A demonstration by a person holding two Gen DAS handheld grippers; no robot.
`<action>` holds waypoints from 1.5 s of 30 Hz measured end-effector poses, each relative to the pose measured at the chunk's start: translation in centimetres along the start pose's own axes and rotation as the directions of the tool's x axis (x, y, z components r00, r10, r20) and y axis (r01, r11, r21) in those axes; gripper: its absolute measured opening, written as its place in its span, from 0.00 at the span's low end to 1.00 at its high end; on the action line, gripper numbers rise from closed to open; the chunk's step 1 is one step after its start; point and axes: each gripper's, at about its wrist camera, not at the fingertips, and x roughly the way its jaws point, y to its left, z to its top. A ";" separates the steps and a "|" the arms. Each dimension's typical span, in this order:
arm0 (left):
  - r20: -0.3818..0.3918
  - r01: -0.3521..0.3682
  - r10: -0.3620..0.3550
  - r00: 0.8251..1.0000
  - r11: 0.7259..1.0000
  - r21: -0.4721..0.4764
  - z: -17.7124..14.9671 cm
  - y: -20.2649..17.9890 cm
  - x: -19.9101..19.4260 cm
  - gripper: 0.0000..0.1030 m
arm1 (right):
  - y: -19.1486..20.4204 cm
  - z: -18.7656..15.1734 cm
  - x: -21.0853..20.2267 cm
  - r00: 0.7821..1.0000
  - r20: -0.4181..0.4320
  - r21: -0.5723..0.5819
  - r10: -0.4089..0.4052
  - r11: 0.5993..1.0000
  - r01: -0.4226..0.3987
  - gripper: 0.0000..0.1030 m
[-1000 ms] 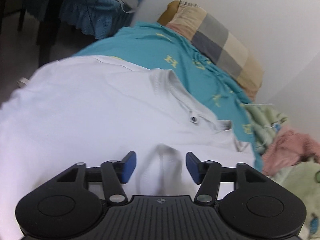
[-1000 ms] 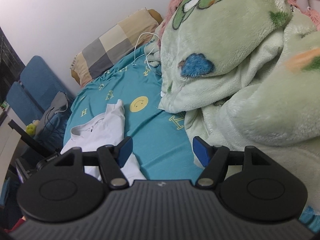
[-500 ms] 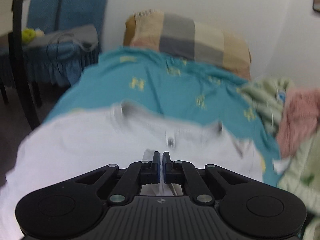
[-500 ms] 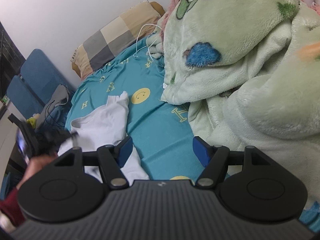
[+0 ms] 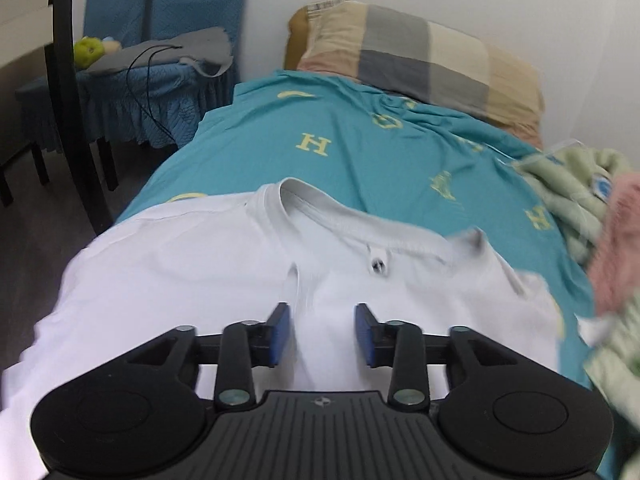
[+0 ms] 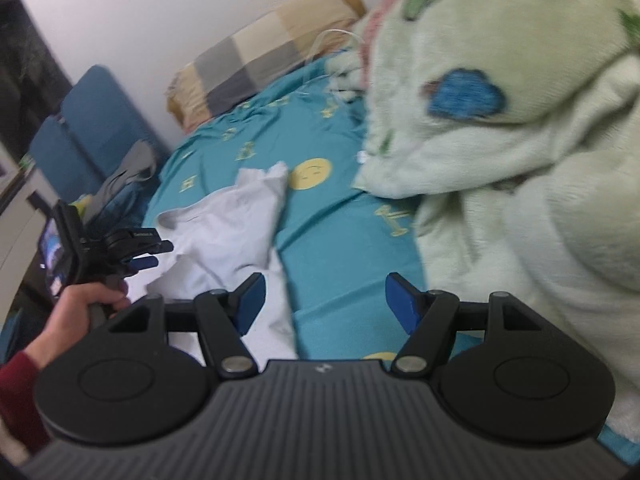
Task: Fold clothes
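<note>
A white T-shirt (image 5: pixel 192 280) lies on the teal bed sheet (image 5: pixel 360 148), collar toward the pillow, a small tag below the neckline. My left gripper (image 5: pixel 323 330) hovers just over its chest, jaws opening, nothing pinched between the blue pads; a raised crease of cloth runs up from the left pad. In the right wrist view the same T-shirt (image 6: pixel 228 224) lies left of centre, and the left gripper (image 6: pixel 150 254) shows over it, held by a hand. My right gripper (image 6: pixel 324 304) stands open above the sheet beside the shirt's edge, empty.
A heaped green fleece blanket (image 6: pixel 500 120) and pink blanket (image 5: pixel 616 248) fill the bed's right side. A checked pillow (image 5: pixel 420 44) lies against the wall. A blue-covered chair (image 5: pixel 160 80) with a grey cloth and cable, and a dark table leg (image 5: pixel 68 92), stand left of the bed.
The left gripper shut on a fold of the shirt, lifted it, then opened again, leaving a crease. The right gripper drifted slightly, still open; the left hand came into its view.
</note>
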 end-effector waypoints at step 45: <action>-0.289 0.572 -0.520 0.804 0.809 0.137 -29.8 -10.8 -21.9 0.03 | -1.3 -4.6 -10.4 0.999 0.030 0.018 -0.038 0.999 0.038 0.66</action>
